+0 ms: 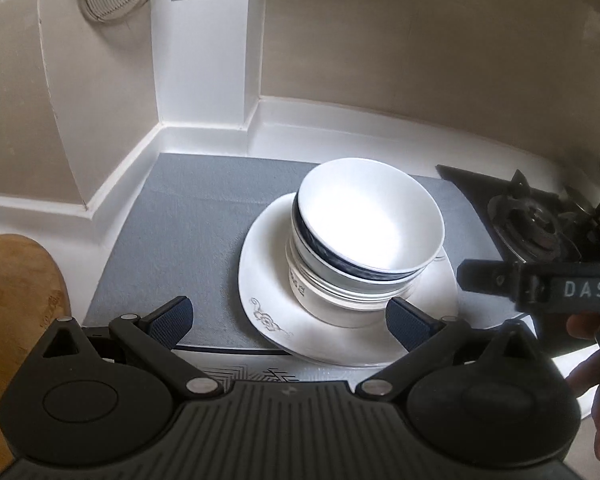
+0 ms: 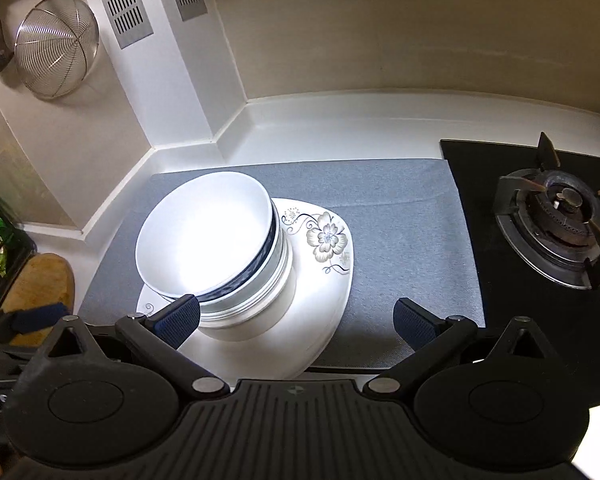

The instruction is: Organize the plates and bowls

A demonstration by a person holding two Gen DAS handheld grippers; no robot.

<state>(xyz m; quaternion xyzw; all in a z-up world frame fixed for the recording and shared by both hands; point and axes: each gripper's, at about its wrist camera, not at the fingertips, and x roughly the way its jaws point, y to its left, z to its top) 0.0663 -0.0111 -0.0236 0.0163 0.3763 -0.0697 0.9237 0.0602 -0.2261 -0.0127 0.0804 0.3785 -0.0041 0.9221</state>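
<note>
Left wrist view had the stack of bowls point(image 1: 364, 248) at centre frame, nested and leaning a little, the top one white inside and a dark blue band showing on the one beneath. The stack stood on a white plate point(image 1: 268, 280) with a scroll pattern near its lower left rim. The plate lay on a grey mat point(image 1: 172, 232) spread over the white tabletop point(image 1: 340, 136).

The left gripper point(image 1: 288, 320) was spread wide at the bottom of the frame, empty, its right finger in front of the plate's near edge. At right, the right gripper point(image 1: 540, 284) reached in, its jaws unclear there; the right wrist view showed the right gripper point(image 2: 298, 320) spread and empty.

A gas burner point(image 2: 560, 228) sat at right, a wire strainer point(image 2: 56, 44) hung upper left, and a wooden board point(image 1: 16, 300) lay lower left.
</note>
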